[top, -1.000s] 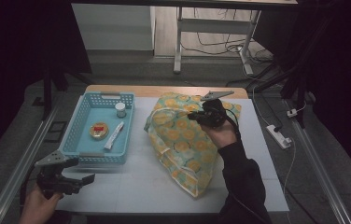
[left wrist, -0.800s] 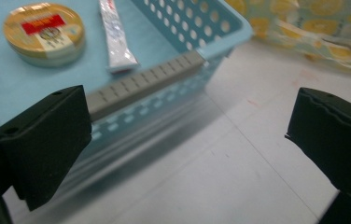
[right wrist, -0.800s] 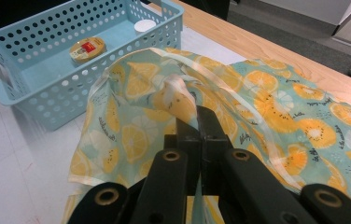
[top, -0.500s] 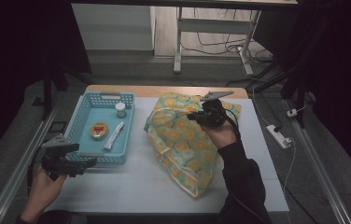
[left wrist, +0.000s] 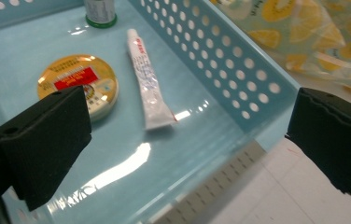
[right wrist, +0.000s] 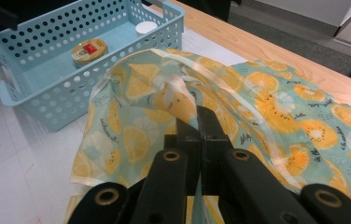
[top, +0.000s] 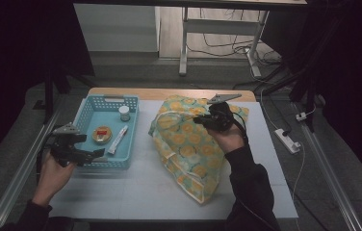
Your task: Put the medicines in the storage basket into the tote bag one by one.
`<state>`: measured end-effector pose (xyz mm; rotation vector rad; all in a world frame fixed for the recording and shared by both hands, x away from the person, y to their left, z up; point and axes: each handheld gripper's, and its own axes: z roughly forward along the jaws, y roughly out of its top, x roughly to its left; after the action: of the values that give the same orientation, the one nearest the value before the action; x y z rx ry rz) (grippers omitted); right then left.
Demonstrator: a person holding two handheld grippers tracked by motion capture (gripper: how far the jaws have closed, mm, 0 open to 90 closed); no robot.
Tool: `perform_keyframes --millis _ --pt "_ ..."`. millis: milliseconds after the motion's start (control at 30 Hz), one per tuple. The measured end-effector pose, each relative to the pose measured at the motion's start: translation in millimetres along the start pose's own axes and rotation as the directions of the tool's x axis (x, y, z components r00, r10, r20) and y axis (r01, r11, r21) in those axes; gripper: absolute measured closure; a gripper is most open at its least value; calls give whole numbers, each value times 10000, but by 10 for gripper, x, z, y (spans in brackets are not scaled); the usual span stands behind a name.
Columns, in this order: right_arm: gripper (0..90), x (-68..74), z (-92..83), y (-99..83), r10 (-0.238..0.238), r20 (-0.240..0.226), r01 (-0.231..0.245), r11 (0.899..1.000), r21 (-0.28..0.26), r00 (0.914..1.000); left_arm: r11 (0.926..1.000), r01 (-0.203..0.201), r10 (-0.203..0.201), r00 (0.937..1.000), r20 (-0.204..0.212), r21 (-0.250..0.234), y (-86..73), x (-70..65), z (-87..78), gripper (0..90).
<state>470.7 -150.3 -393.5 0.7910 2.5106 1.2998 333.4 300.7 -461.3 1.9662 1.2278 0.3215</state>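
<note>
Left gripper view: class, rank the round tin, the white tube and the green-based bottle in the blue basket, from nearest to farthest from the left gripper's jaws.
1. Round tin: beside the left jaw, on the basket floor.
2. White tube: just past the tin, mid-basket; nearly as close.
3. Bottle: plainly farthest, at the far end.

The left gripper stands open.
</note>
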Motion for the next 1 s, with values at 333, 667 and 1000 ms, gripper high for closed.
perform_keyframes --millis 333,667,1000 --pt "900 -4 9 -4 37 -15 -37 10000 -21 10000 9999 8 -9 9999 132 130 184 146 144 0" --pt "900 -6 3 -5 37 -14 -37 10000 -32 10000 9991 -42 41 10000 12 415 357 261 328 0" --pt "900 -11 3 -8 53 -22 -53 10000 -33 10000 9977 217 -199 9994 -292 638 452 453 496 0"
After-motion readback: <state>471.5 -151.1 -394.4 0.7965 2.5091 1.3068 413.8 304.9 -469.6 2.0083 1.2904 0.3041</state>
